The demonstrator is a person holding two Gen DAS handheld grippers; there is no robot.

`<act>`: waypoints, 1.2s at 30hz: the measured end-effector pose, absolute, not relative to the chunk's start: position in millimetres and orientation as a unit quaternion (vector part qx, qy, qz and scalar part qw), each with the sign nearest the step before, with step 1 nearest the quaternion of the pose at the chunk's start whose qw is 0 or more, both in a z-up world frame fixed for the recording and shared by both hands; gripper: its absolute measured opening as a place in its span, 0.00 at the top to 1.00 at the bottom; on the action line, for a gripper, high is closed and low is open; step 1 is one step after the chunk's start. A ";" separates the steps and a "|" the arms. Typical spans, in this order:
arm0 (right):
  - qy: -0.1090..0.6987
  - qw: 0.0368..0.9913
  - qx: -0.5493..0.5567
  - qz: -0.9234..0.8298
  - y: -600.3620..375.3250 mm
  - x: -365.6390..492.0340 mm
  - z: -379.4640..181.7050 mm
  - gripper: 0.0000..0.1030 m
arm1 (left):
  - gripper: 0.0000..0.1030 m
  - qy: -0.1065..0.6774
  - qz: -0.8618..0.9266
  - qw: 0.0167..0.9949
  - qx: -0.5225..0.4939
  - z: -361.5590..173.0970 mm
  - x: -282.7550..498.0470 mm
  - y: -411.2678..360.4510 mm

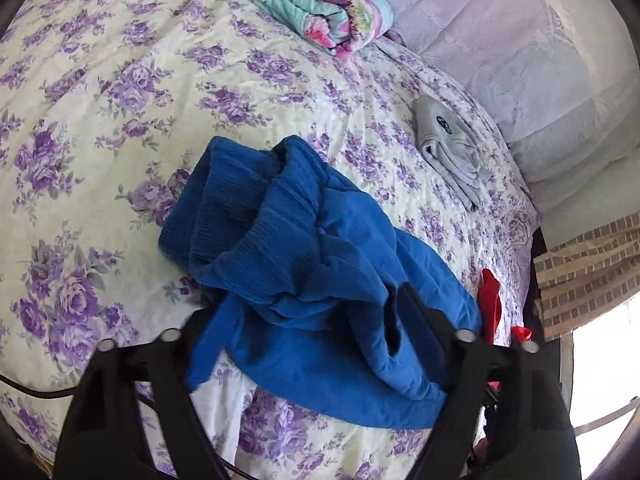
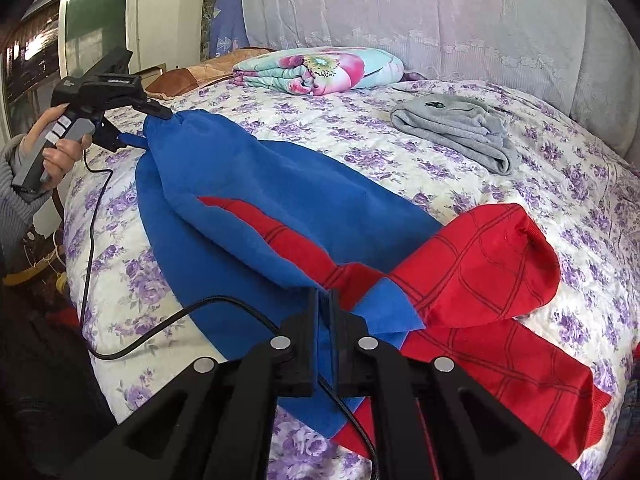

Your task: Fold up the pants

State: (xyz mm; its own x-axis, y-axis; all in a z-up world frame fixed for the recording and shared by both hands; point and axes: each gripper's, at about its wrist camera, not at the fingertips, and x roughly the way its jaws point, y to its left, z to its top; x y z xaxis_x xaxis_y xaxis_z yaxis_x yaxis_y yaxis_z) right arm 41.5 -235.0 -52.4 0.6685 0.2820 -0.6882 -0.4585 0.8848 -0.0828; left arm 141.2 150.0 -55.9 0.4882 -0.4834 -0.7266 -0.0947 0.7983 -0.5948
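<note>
The blue-and-red pants (image 2: pixel 280 200) lie across the floral bedsheet (image 2: pixel 400 152), stretched between both grippers; the right gripper (image 2: pixel 324 312), jaws pressed together, pinches a blue edge at 6 o'clock in its own view; the left gripper (image 2: pixel 154 114), held by a hand (image 2: pixel 56 156) at 9 o'clock there, pinches the bunched waistband end, though in its own view its jaws look spread around the cloth (image 1: pixel 312 248); a folded grey garment (image 2: pixel 456 132) sits at 2 o'clock, apart from the pants; a rolled floral blanket (image 2: pixel 320 70) lies at 12 o'clock.
</note>
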 end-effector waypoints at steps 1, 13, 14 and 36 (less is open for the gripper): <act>0.348 0.905 -0.130 0.206 -233.3 40.8 -51.0 0.94 | 0.56 0.490 -0.122 0.807 -0.306 -57.3 142.7 153.7; 0.326 0.900 -0.178 0.229 -218.4 35.6 -45.8 0.68 | 0.77 0.475 -0.138 0.828 -0.265 -78.3 114.3 170.7; 0.329 0.898 -0.181 0.229 -217.4 35.9 -47.3 0.68 | 0.77 0.478 -0.140 0.822 -0.275 -88.2 111.0 173.4; 0.323 0.868 -0.323 0.195 -198.1 27.3 -46.2 0.98 | 0.77 0.462 -0.155 0.831 -0.267 -62.3 113.4 177.1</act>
